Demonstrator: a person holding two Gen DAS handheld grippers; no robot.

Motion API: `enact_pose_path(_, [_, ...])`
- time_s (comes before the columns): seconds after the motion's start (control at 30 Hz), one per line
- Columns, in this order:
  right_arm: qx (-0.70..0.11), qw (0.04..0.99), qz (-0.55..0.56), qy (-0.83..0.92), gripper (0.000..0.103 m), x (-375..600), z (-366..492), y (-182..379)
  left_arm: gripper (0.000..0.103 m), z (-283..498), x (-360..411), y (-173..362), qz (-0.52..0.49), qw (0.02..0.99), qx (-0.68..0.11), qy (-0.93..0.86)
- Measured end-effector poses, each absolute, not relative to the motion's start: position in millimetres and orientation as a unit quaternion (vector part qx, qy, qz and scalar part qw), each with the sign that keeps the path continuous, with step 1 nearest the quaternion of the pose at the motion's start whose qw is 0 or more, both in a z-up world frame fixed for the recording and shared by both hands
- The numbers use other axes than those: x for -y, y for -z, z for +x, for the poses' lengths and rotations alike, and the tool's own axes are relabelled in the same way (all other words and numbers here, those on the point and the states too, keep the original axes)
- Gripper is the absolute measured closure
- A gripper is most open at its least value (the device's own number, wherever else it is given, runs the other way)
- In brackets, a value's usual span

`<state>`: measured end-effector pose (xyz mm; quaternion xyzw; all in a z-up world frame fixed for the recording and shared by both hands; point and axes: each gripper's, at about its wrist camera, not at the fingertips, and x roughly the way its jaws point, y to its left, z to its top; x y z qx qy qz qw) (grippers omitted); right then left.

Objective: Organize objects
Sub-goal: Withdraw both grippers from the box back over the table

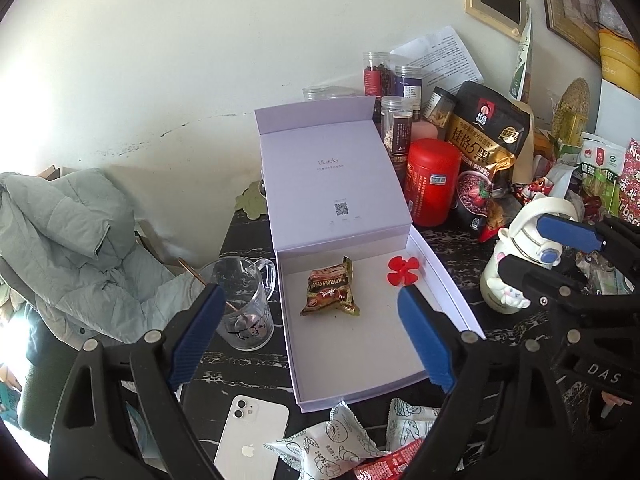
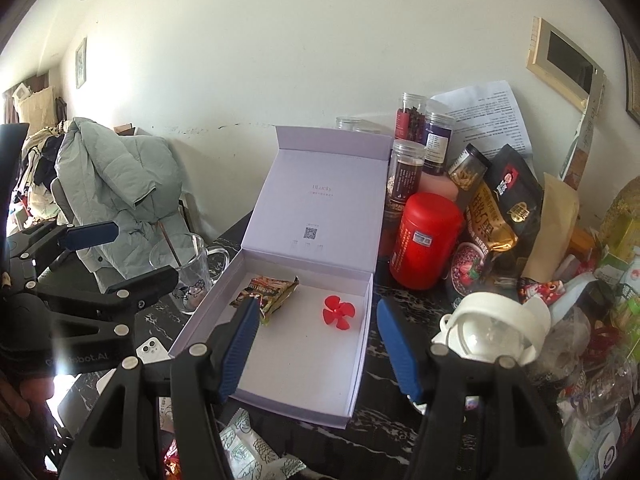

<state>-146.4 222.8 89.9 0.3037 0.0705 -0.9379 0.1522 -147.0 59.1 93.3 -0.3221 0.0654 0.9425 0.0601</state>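
Note:
An open lilac box lies on the dark marble table, lid propped up behind. Inside are a brown cereal packet and a red plastic propeller. My left gripper hovers open above the box's front half, empty. My right gripper is open over the box's front right, empty; it also shows in the left wrist view near a white cup. White snack packets and a red one lie in front of the box.
A glass mug and a white phone are left of the box. A red canister, jars, an oat bag and a white character cup crowd the right. A green jacket hangs left.

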Motion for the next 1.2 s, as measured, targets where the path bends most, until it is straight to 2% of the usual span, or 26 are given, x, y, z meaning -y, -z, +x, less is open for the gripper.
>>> enact_pose_path(0.67, [-0.046, 0.166, 0.334, 0.927, 0.040, -228.9, -91.7, -56.8, 0.014, -94.3, -56.6, -64.8, -0.349, 0.071, -0.067, -0.932])
enact_pose_path(1.2, [-0.034, 0.182, 0.384, 0.905, 0.040, -226.4, -63.1, -4.8, 0.013, -69.5, -47.7, -15.5, -0.403, 0.072, -0.062, -0.910])
